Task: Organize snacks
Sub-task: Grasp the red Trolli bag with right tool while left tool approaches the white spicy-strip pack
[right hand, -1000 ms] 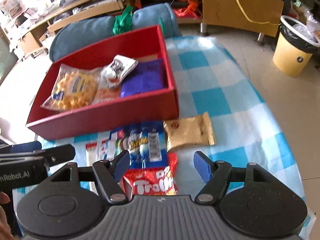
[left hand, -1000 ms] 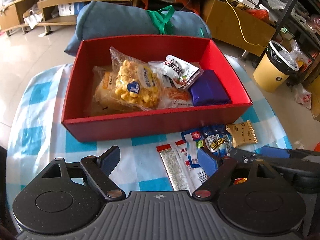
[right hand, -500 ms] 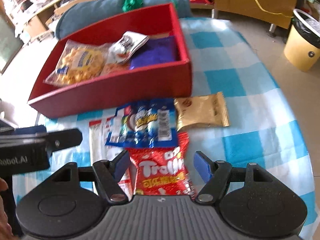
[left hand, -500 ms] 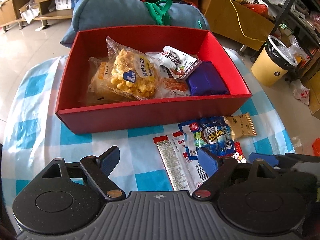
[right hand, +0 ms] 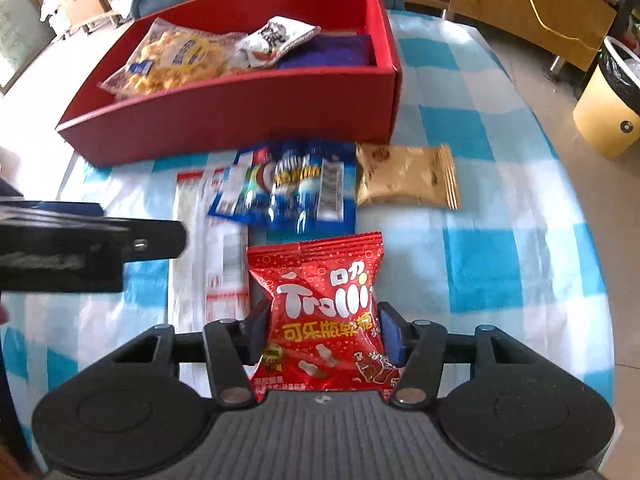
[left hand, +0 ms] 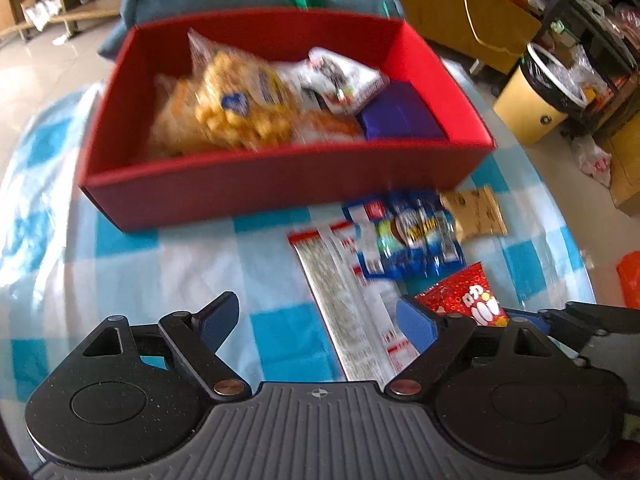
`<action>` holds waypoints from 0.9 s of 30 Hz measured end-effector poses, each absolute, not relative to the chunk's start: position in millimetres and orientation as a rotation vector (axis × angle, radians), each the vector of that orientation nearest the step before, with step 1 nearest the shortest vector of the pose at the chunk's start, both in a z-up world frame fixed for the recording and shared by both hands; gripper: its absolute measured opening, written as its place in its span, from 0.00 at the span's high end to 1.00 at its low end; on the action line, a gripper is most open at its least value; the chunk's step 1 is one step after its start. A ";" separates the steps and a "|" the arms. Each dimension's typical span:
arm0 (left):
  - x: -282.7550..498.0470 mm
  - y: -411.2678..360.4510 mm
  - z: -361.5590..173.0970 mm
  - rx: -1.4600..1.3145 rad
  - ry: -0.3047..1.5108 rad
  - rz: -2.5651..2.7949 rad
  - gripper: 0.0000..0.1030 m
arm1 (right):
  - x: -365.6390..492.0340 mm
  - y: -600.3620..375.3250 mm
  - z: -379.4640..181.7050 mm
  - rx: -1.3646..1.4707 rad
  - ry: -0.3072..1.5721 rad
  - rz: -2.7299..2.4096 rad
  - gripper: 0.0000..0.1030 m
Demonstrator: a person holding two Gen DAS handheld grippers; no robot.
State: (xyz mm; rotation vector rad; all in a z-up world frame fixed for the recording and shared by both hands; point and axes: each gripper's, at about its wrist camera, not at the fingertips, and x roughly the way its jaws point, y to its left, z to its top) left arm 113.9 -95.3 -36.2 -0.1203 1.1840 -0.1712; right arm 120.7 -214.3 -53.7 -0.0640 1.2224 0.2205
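Two grippers are in play, and we start with the nearest. Our right gripper is closing its fingers on the red gummy packet, which sits between the blue pads with its sides already touching them. We judge this packet light, puffy and crinkly, with a glossy film that may slip, so pinching it across the middle where the contents give some body looks sounder than catching a thin sealed edge. It lies on the checked cloth of the surface, at the near end of the loose snacks.

Our left gripper hangs just to the left with its fingers spread wide and nothing between them, above bare cloth beside the long white and red sachet.

A little farther, we see the blue packet overlapping that sachet, and the gold packet just beside it on the right. All three are still outside, so we think the sorting is partly done.

Beyond them stands the red box, already holding a bag of yellow puffs, a white pouch and a purple packet. Its near wall rises between the packet and its place, so we expect the load must clear that wall. Free room inside looks scarce except at the left end.
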 end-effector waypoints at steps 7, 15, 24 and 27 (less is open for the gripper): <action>115.0 -112.9 -54.5 -0.168 1.243 -0.168 0.13 | 97.8 -234.4 -34.8 -0.073 1.197 0.183 0.51; 111.4 -133.1 -64.6 -0.109 1.209 -0.108 0.14 | 96.3 -245.3 -43.6 -0.039 1.213 0.148 0.51; 88.8 -105.4 -64.9 0.003 1.226 -0.071 0.25 | 87.1 -228.9 -50.9 -0.062 1.228 0.195 0.51; 81.2 -93.4 -64.3 -0.001 1.245 -0.084 0.24 | 80.9 -221.9 -57.3 -0.079 1.235 0.214 0.51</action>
